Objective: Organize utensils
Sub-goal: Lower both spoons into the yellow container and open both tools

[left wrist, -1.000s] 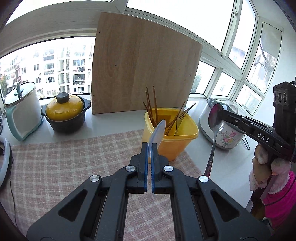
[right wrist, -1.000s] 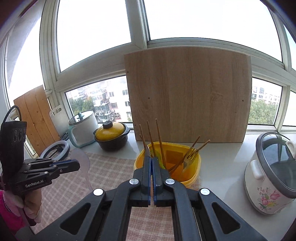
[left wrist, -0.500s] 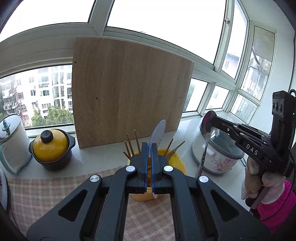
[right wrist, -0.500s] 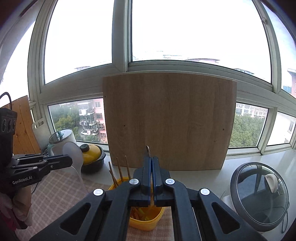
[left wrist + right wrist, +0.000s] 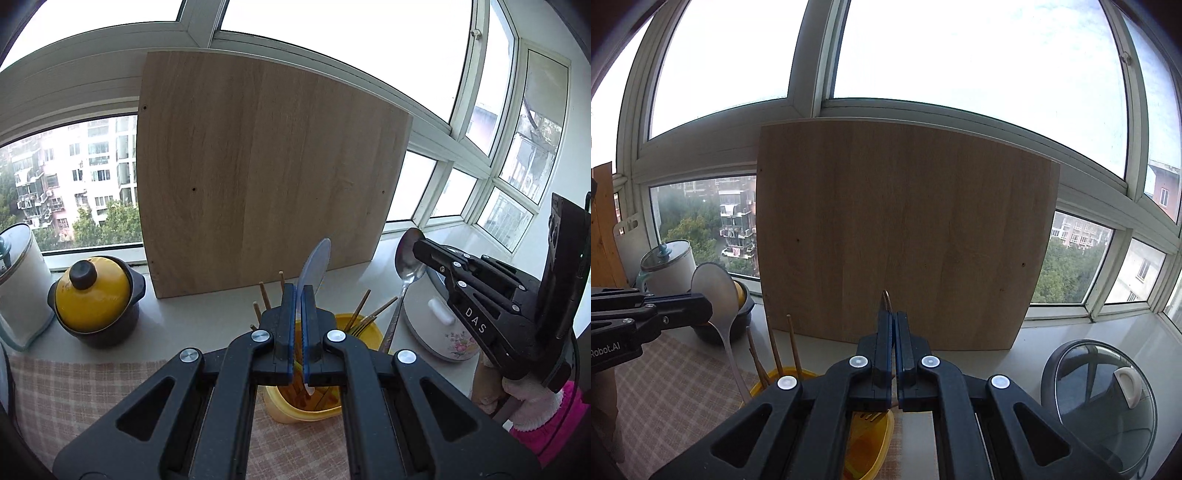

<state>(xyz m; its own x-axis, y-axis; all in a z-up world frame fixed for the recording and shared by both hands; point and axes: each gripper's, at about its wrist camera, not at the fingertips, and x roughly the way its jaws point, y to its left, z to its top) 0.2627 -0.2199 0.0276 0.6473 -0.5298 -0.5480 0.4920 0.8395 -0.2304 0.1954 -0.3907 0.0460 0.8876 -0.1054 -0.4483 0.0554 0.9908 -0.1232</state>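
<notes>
My left gripper [image 5: 298,291] is shut on a pale plastic spoon [image 5: 314,264]. Its bowl stands up edge-on and its handle hangs down over the yellow utensil container [image 5: 364,332]. That container holds chopsticks [image 5: 264,295] and forks and sits mostly hidden beneath the fingers. My right gripper [image 5: 894,317] is shut on a metal spoon [image 5: 885,297], seen edge-on. In the left wrist view the right gripper [image 5: 419,246] holds the metal spoon [image 5: 408,258] just right of the container. In the right wrist view the left gripper [image 5: 707,308] carries the plastic spoon [image 5: 714,291] above the container [image 5: 871,443].
A large wooden board [image 5: 266,170] leans on the window behind the container. A yellow-lidded black pot [image 5: 94,299] and a white lidded jar [image 5: 22,284] stand at the left, a flowered rice cooker [image 5: 439,332] at the right. A checked cloth [image 5: 74,398] covers the counter.
Both grippers have moved forward over the yellow container, which has dropped low in both views and now lies under the fingers. Each still holds its spoon.
</notes>
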